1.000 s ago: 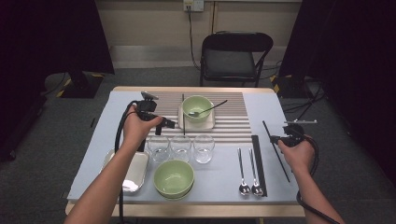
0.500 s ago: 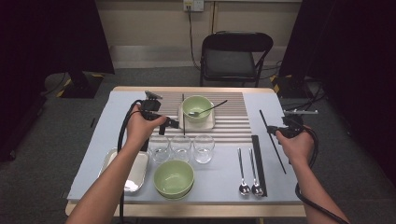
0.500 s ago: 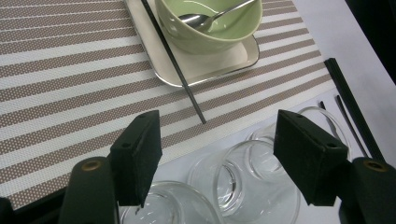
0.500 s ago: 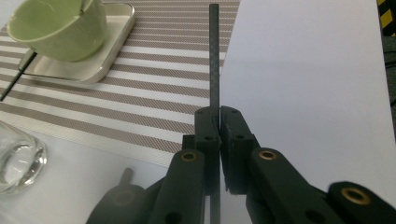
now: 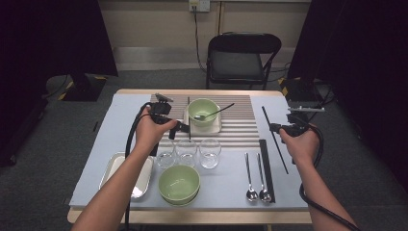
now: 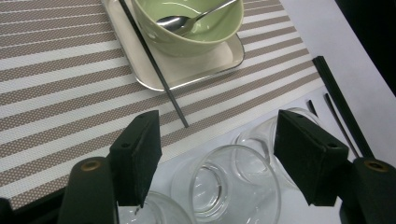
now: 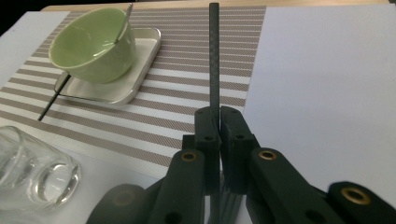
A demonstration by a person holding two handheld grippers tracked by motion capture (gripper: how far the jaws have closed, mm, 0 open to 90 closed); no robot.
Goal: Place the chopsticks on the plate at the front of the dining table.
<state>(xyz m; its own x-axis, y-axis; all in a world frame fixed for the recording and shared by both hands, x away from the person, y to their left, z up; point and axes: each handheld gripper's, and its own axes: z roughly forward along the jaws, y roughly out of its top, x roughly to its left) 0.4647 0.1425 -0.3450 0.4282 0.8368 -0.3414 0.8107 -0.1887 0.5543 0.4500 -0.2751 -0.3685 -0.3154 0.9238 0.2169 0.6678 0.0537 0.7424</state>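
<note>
Between my right gripper's (image 7: 219, 116) clenched jaws, I am pinching one black chopstick (image 7: 214, 56), lifting it clear of the table; my left gripper (image 6: 217, 158) is hanging released above three glasses (image 6: 224, 186).

The thin black chopstick (image 7: 214, 56) pinched in the right gripper (image 7: 219, 122) shows a fine woven, carbon-like texture with a matt sheen. The gripper's black jaws look like matt plastic set with brass-coloured rivets. The pale green round bowl (image 6: 189, 25) is glossy glazed ceramic, and the spoon (image 6: 187, 19) in it is polished, mirror-bright metal. It sits on a small cream rectangular tray (image 6: 196, 65) with a smooth satin finish. The beige-and-white striped placemat (image 6: 60, 84) is dotted woven fabric. The clear tumblers (image 6: 224, 186) are smooth, shiny glass.
</note>
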